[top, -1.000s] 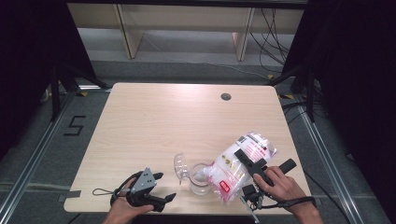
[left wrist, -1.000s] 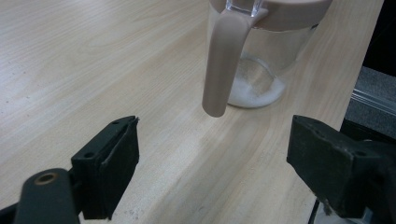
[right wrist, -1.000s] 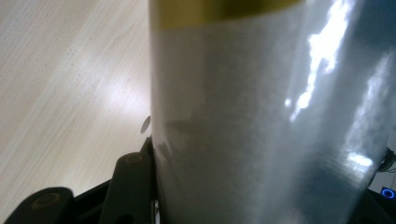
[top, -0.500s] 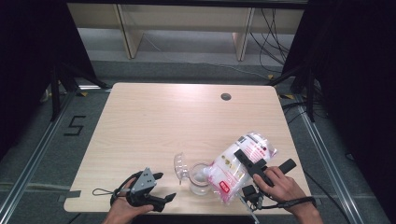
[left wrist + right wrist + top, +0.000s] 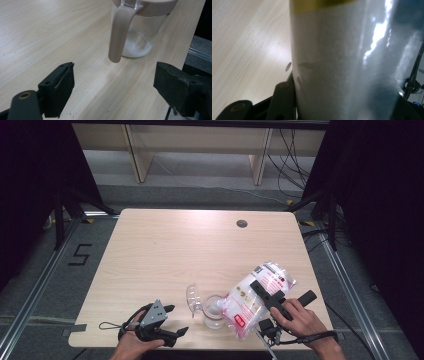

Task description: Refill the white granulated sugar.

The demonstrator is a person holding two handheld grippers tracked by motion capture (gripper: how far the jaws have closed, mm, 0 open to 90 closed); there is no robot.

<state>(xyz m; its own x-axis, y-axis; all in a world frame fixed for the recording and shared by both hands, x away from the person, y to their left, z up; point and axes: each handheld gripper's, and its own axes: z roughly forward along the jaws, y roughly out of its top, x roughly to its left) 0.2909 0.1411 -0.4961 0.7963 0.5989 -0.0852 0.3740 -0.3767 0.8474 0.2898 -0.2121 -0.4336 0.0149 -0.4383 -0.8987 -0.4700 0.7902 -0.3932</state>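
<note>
Two tongs work at a wooden counter (image 5: pixel 200 245). The right tongs (image 5: pixel 257 292) clamp a white-filled plastic bag (image 5: pixel 250 300), tilted with its lower end over a glass jar (image 5: pixel 214 312) near the front edge. The left tongs (image 5: pixel 172 322) rest wide open and empty, pointing at the jar.

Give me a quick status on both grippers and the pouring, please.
Right gripper shut on bag, tilted over the glass jar. Left gripper open, beside the jar. White powder in the jar's bottom. Nothing in the way.
</note>
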